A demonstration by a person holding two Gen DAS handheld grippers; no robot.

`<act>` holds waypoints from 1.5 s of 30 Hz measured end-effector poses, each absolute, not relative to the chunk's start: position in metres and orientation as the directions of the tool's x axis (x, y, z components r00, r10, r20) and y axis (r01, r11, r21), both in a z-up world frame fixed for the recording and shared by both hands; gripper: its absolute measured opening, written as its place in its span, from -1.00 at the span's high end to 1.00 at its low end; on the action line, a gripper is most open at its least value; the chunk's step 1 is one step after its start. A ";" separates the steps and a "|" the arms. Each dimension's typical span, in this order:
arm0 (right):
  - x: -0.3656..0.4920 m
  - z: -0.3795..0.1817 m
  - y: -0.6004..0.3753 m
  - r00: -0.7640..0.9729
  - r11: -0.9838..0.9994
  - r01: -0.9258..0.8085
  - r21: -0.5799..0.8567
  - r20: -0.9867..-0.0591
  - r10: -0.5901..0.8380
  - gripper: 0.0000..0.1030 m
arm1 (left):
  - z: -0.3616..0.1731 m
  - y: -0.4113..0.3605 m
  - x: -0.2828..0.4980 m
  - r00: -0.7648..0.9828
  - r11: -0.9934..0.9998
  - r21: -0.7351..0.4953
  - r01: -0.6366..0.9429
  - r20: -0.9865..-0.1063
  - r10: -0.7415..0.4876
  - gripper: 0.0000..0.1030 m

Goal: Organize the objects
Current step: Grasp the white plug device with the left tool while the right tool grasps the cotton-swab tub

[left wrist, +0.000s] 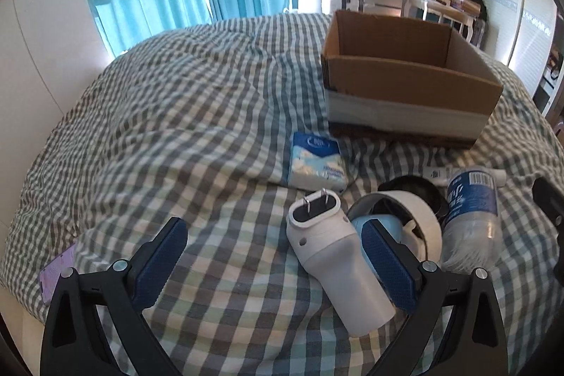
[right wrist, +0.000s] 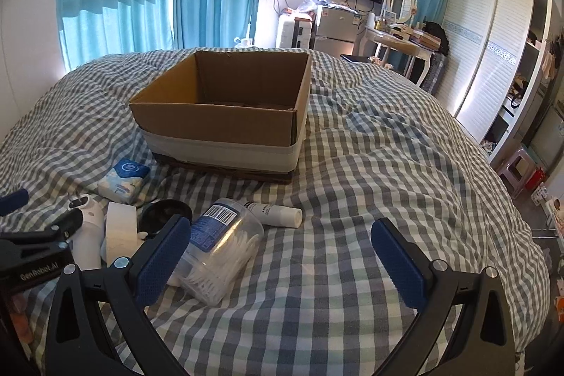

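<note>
An open cardboard box (left wrist: pixel 409 83) (right wrist: pixel 225 115) stands on the checked bed. In front of it lie a tissue pack (left wrist: pixel 315 162) (right wrist: pixel 123 180), a white plug-in device (left wrist: pixel 331 252) (right wrist: pixel 86 235), a white tape roll (left wrist: pixel 419 217) (right wrist: pixel 120 231), a clear cotton-swab jar (left wrist: pixel 472 217) (right wrist: pixel 218 252) and a small white tube (right wrist: pixel 278 212). My left gripper (left wrist: pixel 278 266) is open, the plug-in device between its fingers near the right one. My right gripper (right wrist: pixel 282 263) is open and empty, its left finger beside the jar.
A purple flat item (left wrist: pixel 58 270) lies at the bed's left edge. A black round object (right wrist: pixel 165 210) sits behind the tape roll. Beyond the bed are curtains, a fridge (right wrist: pixel 335 27), a dressing table and a wardrobe (right wrist: pixel 493 59).
</note>
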State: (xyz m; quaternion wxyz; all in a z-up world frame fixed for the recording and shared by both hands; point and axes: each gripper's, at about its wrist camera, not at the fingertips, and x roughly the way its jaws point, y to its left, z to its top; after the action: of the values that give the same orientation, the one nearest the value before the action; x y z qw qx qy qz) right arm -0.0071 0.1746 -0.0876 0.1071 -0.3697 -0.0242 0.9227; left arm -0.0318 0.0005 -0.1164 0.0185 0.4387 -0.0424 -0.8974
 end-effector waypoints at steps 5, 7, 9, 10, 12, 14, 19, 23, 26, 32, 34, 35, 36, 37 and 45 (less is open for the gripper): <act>-0.014 -0.095 0.177 -0.695 -0.978 -0.178 -0.107 -0.690 0.202 -1.00 | -0.129 0.002 -0.039 -0.575 -0.998 0.055 -0.028 -0.818 -0.029 -0.77; -0.017 -0.098 0.177 -0.688 -0.979 -0.176 -0.101 -0.698 0.196 -1.00 | -0.137 0.006 -0.041 -0.556 -0.997 0.044 -0.056 -0.831 -0.005 -0.63; -0.019 -0.100 0.178 -0.684 -0.981 -0.174 -0.090 -0.705 0.186 -1.00 | -0.144 0.012 -0.041 -0.537 -0.995 0.059 -0.080 -0.844 -0.007 -0.58; -0.020 -0.101 0.179 -0.683 -0.981 -0.174 -0.086 -0.707 0.183 -0.99 | -0.148 0.014 -0.042 -0.534 -0.994 0.066 -0.088 -0.846 -0.009 -0.56; -0.023 -0.104 0.178 -0.679 -0.982 -0.172 -0.080 -0.713 0.177 -1.00 | -0.152 0.016 -0.043 -0.524 -0.993 0.063 -0.099 -0.852 -0.002 -0.47; -0.027 -0.106 0.177 -0.673 -0.983 -0.168 -0.077 -0.719 0.172 -0.99 | -0.155 0.017 -0.045 -0.510 -0.992 0.049 -0.117 -0.860 0.018 -0.23; -0.040 -0.111 0.171 -0.662 -0.987 -0.148 -0.055 -0.736 0.141 -0.99 | -0.153 0.027 -0.042 -0.521 -0.986 0.061 -0.156 -0.853 0.030 0.02; -0.054 -0.118 0.162 -0.640 -0.987 -0.147 -0.059 -0.755 0.140 -0.99 | -0.132 0.023 -0.036 -0.558 -0.986 0.014 -0.165 -0.826 0.082 0.02; -0.063 -0.128 0.157 -0.608 -0.986 -0.152 -0.069 -0.780 0.148 -0.98 | -0.111 0.017 -0.031 -0.608 -0.989 0.029 -0.147 -0.791 0.067 0.02; -0.079 -0.154 0.154 -0.530 -0.992 -0.124 -0.022 -0.844 0.085 -0.70 | -0.097 0.006 -0.035 -0.648 -0.991 0.066 -0.118 -0.761 0.026 0.02; -0.080 -0.159 0.153 -0.518 -0.993 -0.120 -0.003 -0.853 0.066 -0.65 | -0.099 0.003 -0.038 -0.641 -0.992 0.055 -0.116 -0.767 0.033 0.02; -0.081 -0.161 0.153 -0.516 -0.993 -0.122 -0.003 -0.854 0.066 -0.65 | -0.101 0.002 -0.040 -0.637 -0.992 0.049 -0.116 -0.770 0.037 0.02; -0.083 -0.162 0.152 -0.513 -0.993 -0.122 -0.008 -0.855 0.070 -0.65 | -0.103 0.001 -0.043 -0.634 -0.992 0.043 -0.117 -0.772 0.041 0.02; -0.084 -0.164 0.151 -0.509 -0.992 -0.123 -0.010 -0.858 0.072 -0.64 | -0.104 0.000 -0.044 -0.631 -0.992 0.036 -0.119 -0.775 0.048 0.02; -0.101 -0.180 0.152 -0.453 -0.987 -0.163 -0.008 -0.888 0.082 -0.64 | -0.116 -0.005 -0.057 -0.610 -0.992 -0.018 -0.129 -0.787 0.094 0.02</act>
State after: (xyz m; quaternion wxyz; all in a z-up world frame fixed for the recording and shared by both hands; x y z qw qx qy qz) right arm -0.1012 0.1521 -0.1795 0.0719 -0.5178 0.0388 0.8516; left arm -0.0568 -0.0048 -0.1157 -0.0619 0.4372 -0.0201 -0.8970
